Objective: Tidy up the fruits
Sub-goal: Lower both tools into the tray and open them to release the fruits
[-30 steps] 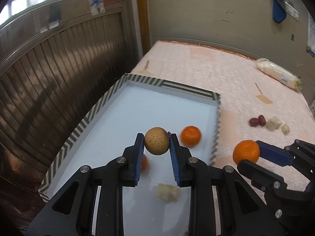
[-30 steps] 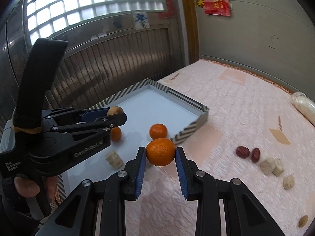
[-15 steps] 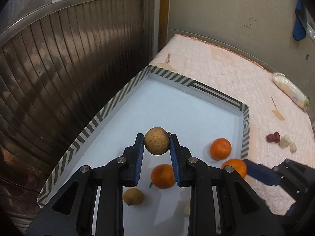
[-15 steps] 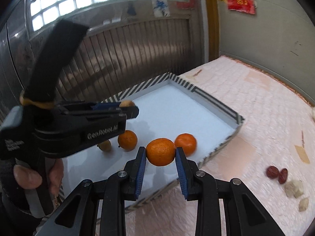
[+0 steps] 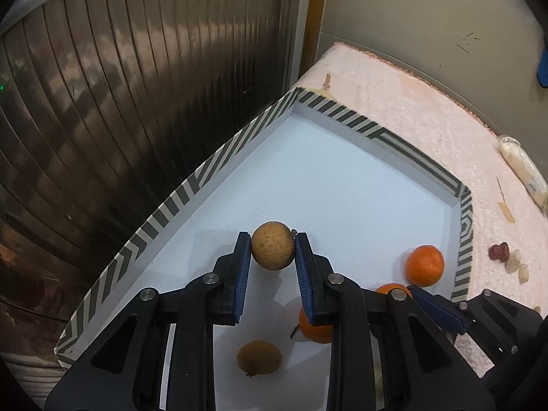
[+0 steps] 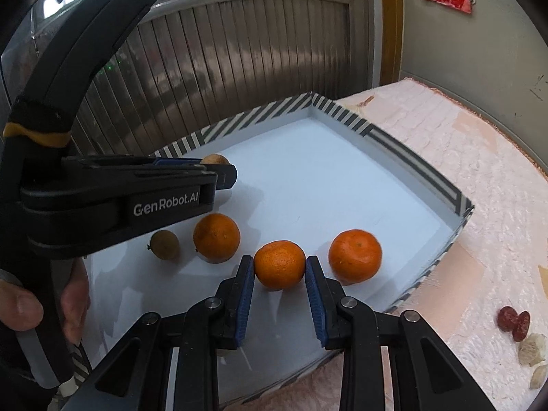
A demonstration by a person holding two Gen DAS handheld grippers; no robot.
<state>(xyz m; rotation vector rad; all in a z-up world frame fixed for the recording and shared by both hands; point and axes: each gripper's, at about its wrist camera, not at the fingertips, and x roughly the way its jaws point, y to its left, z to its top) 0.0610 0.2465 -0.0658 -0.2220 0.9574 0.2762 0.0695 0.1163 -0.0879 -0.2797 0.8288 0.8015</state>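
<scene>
My left gripper [image 5: 272, 251] is shut on a round brown longan [image 5: 272, 250] and holds it above the white tray [image 5: 342, 178] with the striped rim. My right gripper [image 6: 279, 269] is shut on a tangerine [image 6: 279, 264] and holds it over the tray's near part. On the tray floor lie two tangerines [image 6: 355, 255] [image 6: 216, 237] and another longan [image 6: 165, 244]. In the left wrist view the same longan [image 5: 259, 357] and one tangerine [image 5: 424, 265] show below my fingers. The left gripper [image 6: 219, 171] shows at left in the right wrist view.
The tray sits on a pink quilted surface [image 6: 486, 178]. Red dates [image 6: 513, 322] and pale nuts [image 6: 532, 346] lie to the tray's right. A dark slatted wall [image 5: 137, 102] stands close on the left. A wrapped white roll [image 5: 520, 167] lies far right.
Both grippers have moved left and further in over the tray, each keeping its fruit. The tray's fruits now sit closer beneath them.
</scene>
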